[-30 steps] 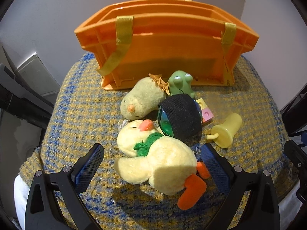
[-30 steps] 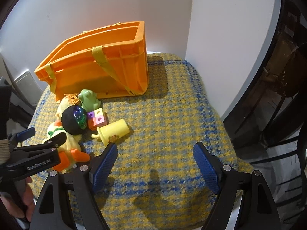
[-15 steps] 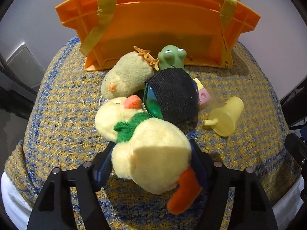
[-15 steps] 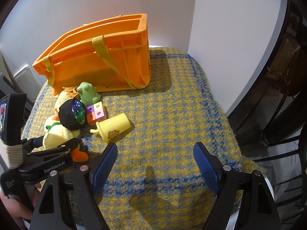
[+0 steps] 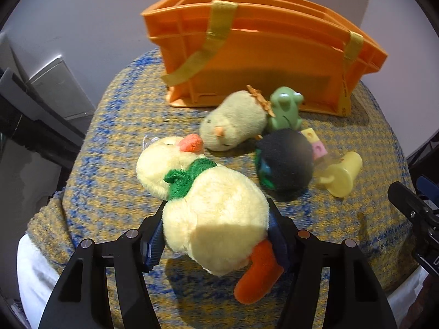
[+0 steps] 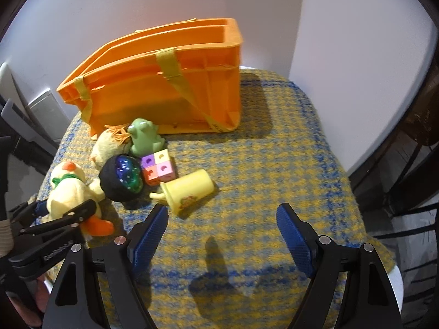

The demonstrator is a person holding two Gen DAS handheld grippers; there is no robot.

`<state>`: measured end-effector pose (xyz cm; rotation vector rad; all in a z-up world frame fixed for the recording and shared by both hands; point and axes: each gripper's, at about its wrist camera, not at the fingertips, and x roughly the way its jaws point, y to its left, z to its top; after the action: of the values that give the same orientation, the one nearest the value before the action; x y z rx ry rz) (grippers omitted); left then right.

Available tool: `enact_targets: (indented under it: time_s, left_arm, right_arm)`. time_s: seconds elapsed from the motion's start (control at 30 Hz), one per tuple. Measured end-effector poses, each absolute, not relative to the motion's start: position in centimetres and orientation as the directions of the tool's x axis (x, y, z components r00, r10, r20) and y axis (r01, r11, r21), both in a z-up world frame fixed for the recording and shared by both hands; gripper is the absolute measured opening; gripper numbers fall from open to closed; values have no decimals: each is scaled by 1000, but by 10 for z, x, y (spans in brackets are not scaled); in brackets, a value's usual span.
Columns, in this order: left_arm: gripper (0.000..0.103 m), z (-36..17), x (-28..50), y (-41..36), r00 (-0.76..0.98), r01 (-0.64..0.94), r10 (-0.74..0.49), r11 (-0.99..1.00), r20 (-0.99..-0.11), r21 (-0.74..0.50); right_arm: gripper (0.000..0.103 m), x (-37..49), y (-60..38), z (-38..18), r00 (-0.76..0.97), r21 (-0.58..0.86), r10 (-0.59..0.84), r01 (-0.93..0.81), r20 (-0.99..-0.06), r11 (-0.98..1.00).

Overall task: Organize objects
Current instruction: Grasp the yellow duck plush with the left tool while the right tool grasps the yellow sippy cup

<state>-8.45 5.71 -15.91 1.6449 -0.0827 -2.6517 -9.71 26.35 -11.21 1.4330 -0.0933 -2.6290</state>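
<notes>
Left wrist view shows the left gripper (image 5: 215, 235) closing on the yellow duck plush (image 5: 211, 208) lying near on the blanket (image 5: 115, 126), while the right gripper (image 6: 222, 233) hangs wide and empty, and every toy is outside the far orange basket (image 5: 260, 54), so sorting looks barely begun.

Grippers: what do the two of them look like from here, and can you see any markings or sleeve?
Both are black plastic scissor-style frames with silver pivot bolts and ribbed blue pads on the fingers. The left gripper carries white lettering on one arm, seen in the right wrist view, too blurred to read. The right gripper looks identical. A beige cuff shows at the left hand.
</notes>
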Motion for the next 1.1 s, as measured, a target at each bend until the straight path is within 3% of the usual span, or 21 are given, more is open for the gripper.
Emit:
enact_targets:
  time_s: [0.37,0.93,1.0,1.03,1.1]
  left_arm:
    - [64,-164,-82,25,-441,97,-108,-993,-891,72]
    - [64,-178,-102,24,-431,115,-144,-988,-891,104]
    - [64,-178,-103,23,-430,119,-147,-987,-891,106]
    - [64,-178,-104,23,-430,118,-149,-987,-890,108]
    - [64,-177,-104,24,-430,118,-153,-987,-890,113]
  right_arm:
    - [81,-118,235,-124,-525,94,-166,162,-834,-982]
    - [81,-152,231,-167,-437,141,-193,148,-879,-979]
    - [77,-152,231,-168,-432,160,-208,145,-878,-976]
    - [67,-152,231,-168,-429,173,-221,149,-876,-974]
    - [64,-151,229,-167,-430,170,-219,150,-876,-974]
